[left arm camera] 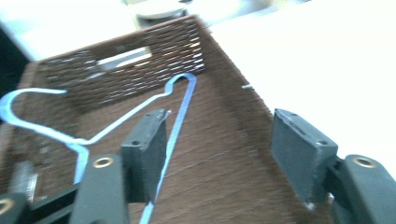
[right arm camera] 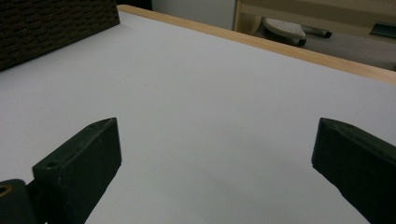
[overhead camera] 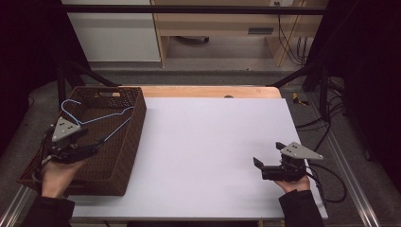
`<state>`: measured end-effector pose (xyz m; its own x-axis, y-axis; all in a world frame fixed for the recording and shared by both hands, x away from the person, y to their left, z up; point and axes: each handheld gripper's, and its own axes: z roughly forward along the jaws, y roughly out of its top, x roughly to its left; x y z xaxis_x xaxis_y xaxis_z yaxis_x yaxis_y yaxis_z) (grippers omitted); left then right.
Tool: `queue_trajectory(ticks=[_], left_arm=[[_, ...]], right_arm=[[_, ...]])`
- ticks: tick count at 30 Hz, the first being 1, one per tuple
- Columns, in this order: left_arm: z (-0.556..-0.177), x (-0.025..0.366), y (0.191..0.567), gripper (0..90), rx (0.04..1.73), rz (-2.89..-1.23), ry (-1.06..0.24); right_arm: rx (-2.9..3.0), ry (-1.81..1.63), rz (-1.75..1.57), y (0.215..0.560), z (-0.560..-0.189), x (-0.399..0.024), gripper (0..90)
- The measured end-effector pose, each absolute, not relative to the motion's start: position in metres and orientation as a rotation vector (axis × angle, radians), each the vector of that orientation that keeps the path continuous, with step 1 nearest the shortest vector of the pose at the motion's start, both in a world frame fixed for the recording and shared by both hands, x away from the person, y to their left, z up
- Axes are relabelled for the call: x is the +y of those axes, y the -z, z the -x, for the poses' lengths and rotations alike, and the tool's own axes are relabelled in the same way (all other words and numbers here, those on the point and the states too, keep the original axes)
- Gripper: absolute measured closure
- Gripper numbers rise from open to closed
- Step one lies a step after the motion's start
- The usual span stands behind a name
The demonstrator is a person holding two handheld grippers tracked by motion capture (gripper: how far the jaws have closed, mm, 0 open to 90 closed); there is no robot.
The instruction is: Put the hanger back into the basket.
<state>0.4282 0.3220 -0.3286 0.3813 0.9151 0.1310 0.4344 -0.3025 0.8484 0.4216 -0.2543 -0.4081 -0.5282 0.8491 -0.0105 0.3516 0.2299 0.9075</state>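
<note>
A blue wire hanger (overhead camera: 101, 117) lies inside a brown woven basket (overhead camera: 137, 123) at the table's left side. My left gripper (overhead camera: 96, 144) hovers over the basket's near part, held in a hand. In the left gripper view the left gripper (left arm camera: 219, 122) stands open, and the hanger (left arm camera: 180, 116) runs just inside the left jaw, between the jaws but not pinched. My right gripper (overhead camera: 268, 153) rests low over the white table (overhead camera: 203, 142) at the right, open. In the right gripper view the right gripper (right arm camera: 217, 126) has nothing between its jaws.
The basket's side wall (right arm camera: 46, 28) stands far off to the left of the right gripper. A wooden strip (overhead camera: 208, 91) edges the table's far side. Cables (overhead camera: 331, 184) trail off the table's right edge. Shelving and the floor lie beyond.
</note>
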Motion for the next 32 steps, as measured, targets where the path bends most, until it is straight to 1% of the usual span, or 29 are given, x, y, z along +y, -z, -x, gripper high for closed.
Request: queue_trajectory(ticks=[1, 9, 16, 19, 24, 32], left_arm=[[-0.428, 0.322, 0.329, 33.6, 1.165, -1.896, -0.817], [-0.408, 0.29, 0.344, 25.0, 1.002, -1.9, -0.681], [-0.397, 0.27, 0.364, 20.1, 0.944, -1.871, -0.586], [-0.395, 0.264, 0.37, 16.5, 0.94, -1.864, -0.584], [-0.393, 0.262, 0.38, 13.7, 0.938, -1.869, -0.582], [-0.395, 0.264, 0.389, 13.5, 0.97, -1.853, -0.583]], right_arm=[[1.99, -1.268, -1.102, 0.408, -0.422, -0.254, 2.1], [1.981, -1.278, -1.103, 0.407, -0.421, -0.256, 2.0], [1.977, -1.295, -1.095, 0.407, -0.42, -0.256, 1.7], [1.978, -1.303, -1.095, 0.406, -0.419, -0.256, 1.4], [1.976, -1.312, -1.092, 0.407, -0.419, -0.258, 1.2], [1.971, -1.335, -1.075, 0.405, -0.418, -0.259, 1.1]])
